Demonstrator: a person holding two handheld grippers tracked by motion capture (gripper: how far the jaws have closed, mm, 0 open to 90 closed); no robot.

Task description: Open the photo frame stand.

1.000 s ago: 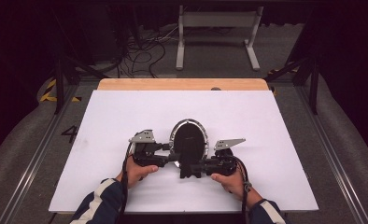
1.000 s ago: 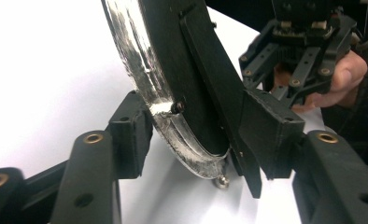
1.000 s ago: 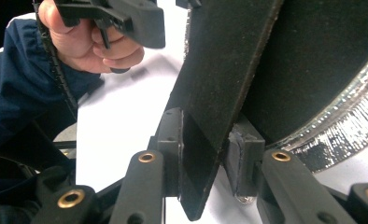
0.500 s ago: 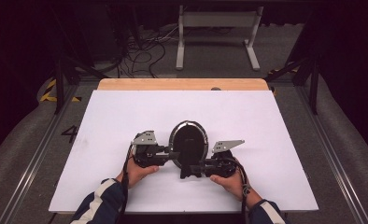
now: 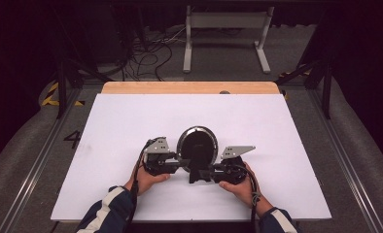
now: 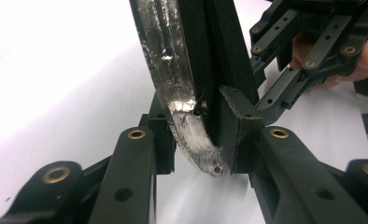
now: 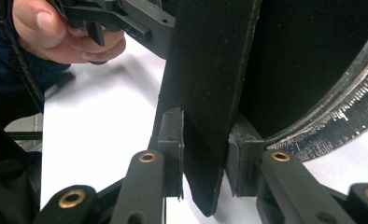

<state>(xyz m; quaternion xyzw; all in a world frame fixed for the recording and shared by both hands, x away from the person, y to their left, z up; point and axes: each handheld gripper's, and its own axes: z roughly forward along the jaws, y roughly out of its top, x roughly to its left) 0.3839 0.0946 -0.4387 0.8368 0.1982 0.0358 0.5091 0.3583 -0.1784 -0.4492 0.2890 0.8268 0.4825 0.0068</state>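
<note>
A round black disc with a silvery rim (image 5: 198, 145) stands upright near the front middle of the white table (image 5: 131, 121), with a flat black prop (image 7: 210, 93) at its back. My left gripper (image 5: 181, 163) comes in from the left; its jaws have just been closing and now its pads (image 6: 236, 133) press on the disc's lower rim (image 6: 180, 93). From the right, my right gripper (image 5: 207, 172) is shut on the black prop, pads (image 7: 173, 135) tight on both faces. The disc's back (image 7: 313, 56) rises behind it.
A wooden strip (image 5: 189, 87) runs along the table's far edge. Beyond it lie floor cables (image 5: 146, 53) and a white metal frame (image 5: 226, 29). Rails (image 5: 345, 160) flank the table. White surface extends left, right and behind the disc.
The left gripper has moved in from the left and closed on the disc's rim. The disc stands more upright than a second ago. The right gripper has stayed put.
</note>
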